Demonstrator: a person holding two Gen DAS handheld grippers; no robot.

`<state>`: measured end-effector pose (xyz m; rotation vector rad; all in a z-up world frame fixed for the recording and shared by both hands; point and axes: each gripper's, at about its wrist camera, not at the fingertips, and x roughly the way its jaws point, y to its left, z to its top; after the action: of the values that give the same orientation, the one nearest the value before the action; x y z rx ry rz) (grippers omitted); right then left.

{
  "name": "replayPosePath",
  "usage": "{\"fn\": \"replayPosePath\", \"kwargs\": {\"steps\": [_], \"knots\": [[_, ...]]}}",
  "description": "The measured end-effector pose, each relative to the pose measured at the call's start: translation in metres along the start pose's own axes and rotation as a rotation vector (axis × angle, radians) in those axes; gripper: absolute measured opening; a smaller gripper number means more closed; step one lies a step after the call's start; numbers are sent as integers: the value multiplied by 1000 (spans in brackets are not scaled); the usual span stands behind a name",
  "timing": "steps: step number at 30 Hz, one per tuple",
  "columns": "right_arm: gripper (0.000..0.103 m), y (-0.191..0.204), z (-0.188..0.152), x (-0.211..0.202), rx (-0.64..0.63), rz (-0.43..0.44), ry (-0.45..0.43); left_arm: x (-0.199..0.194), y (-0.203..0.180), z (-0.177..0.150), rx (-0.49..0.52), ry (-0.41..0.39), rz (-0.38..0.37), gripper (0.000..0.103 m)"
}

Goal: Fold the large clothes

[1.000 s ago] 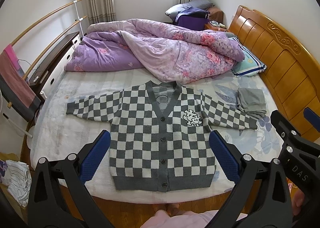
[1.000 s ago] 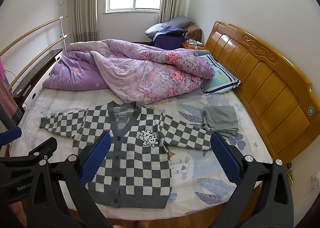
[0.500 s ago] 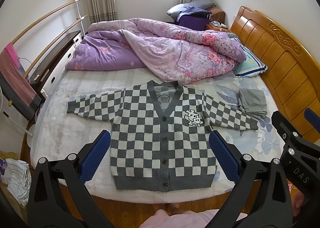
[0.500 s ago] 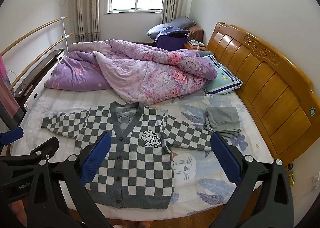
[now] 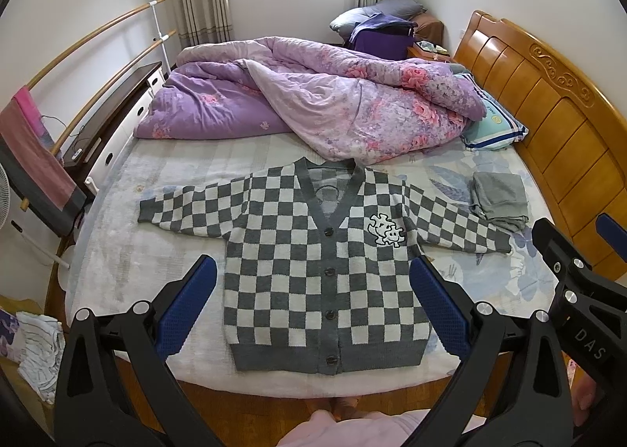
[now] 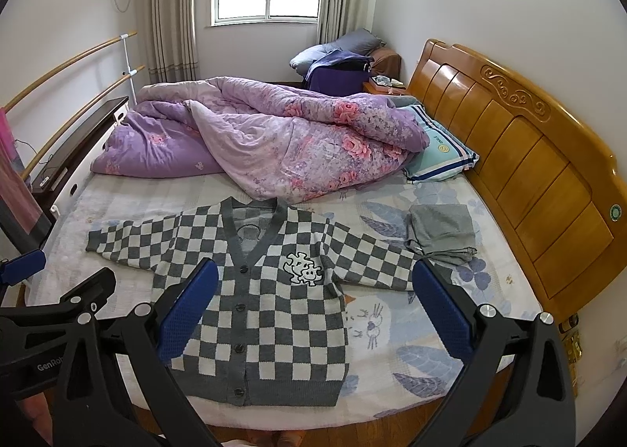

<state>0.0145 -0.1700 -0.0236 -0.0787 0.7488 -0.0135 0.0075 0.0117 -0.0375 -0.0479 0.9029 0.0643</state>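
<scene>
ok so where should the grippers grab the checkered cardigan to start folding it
Take the checkered cardigan by its sleeve cuffs, one per gripper, coming in from the outer sides. It lies flat, buttoned, front up, sleeves spread wide, so the left cuff and right cuff are free edges to lift inward.

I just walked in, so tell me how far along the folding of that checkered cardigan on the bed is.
Done: the checkered cardigan lies flat on the bed, buttoned, both sleeves spread out. A grey garment already sits folded near the headboard. In hand: nothing; the left hand-held gripper and right hand-held gripper are open above the bed's near edge. Left: every fold, sleeves first probably.
</scene>
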Motion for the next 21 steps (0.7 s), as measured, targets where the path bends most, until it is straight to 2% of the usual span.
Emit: {"fn": "replayPosePath", "kwargs": {"steps": [21], "knots": [[96, 1, -6, -4, -9, -2, 8, 3, 30, -16, -10, 19, 8, 98]]}}
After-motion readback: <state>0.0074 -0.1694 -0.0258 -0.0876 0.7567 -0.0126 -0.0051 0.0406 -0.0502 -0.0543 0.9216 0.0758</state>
